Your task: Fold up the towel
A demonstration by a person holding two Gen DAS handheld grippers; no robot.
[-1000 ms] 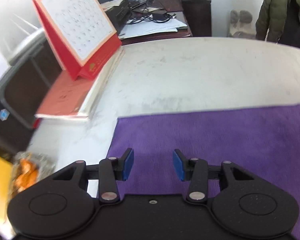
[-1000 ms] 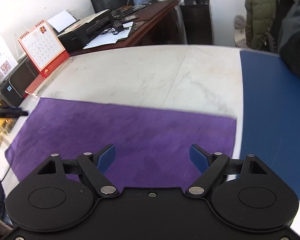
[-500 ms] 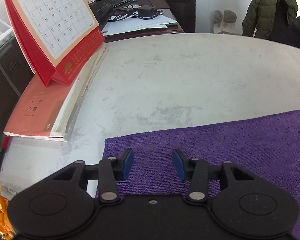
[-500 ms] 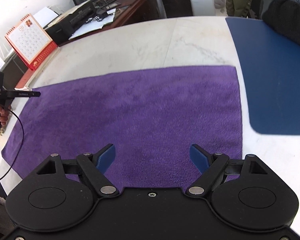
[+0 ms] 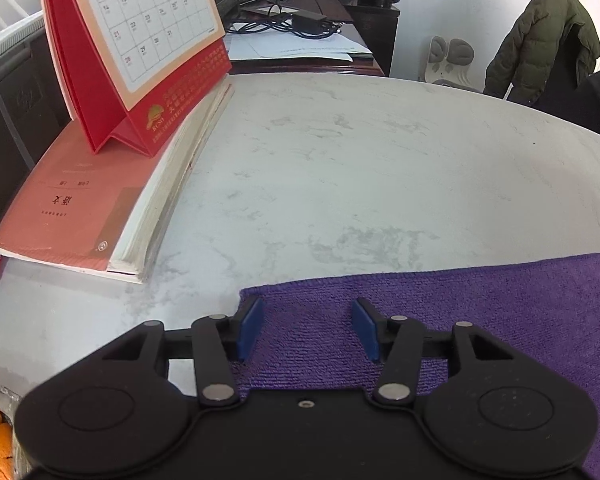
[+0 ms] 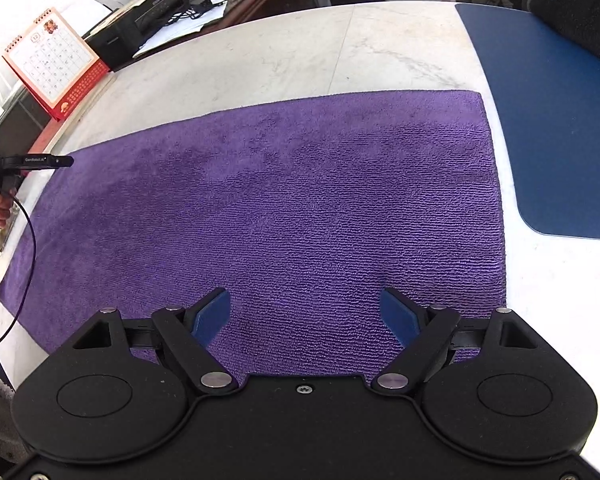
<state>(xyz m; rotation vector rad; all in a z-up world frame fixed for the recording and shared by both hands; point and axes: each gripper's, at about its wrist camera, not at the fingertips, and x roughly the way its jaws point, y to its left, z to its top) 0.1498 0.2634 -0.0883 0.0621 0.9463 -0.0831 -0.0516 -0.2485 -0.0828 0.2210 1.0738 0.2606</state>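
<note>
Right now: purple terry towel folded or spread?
Spread. The purple terry towel lies flat in one layer on the white marble-look table, edges and far corners showing, no fold line. Neither claw grips it.

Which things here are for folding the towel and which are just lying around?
For the job: towel, left claw, right claw, both open.
Lying about: calendar, book, blue mat, coat.

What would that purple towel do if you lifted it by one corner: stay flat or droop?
Most likely droop: the purple towel lies limp and flat on the table, with no stiff edges. Its looped, ribbed pile looks grippy, so it probably will not slip from the left tool. It seems thin, so probably light.
</note>
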